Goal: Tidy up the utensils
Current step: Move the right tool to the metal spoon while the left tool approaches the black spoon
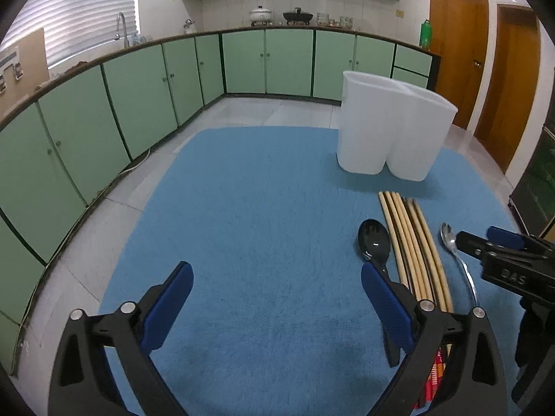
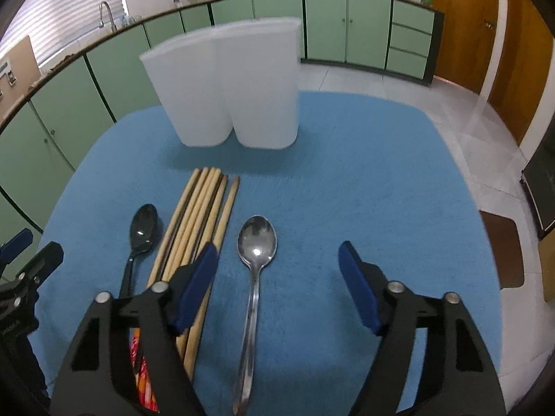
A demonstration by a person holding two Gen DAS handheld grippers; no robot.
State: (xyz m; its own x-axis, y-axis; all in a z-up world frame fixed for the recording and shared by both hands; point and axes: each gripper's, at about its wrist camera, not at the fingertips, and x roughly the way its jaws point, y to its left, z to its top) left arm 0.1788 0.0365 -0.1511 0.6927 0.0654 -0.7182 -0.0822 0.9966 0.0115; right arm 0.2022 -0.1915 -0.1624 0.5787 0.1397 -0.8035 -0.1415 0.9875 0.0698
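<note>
My right gripper [image 2: 277,277] hung over the blue mat [image 2: 364,190] with its jaws apart and nothing clamped; the steel spoon [image 2: 255,267] lay between the fingers, bowl pointing away, untouched by either pad. My left gripper [image 1: 277,298] was also wide open and empty, over bare mat [image 1: 260,208], with the utensils off to its right. Just left of the steel spoon lay a bundle of wooden chopsticks [image 2: 197,218], side by side, and my right gripper's left finger stood over their near part. Left of those was a black spoon [image 2: 142,232], its bowl also pointing away. Beyond the chopstick tips stood a white holder [image 2: 225,86] with two compartments, upright on the mat. Green cabinets [image 2: 347,27] lined the far walls.
</note>
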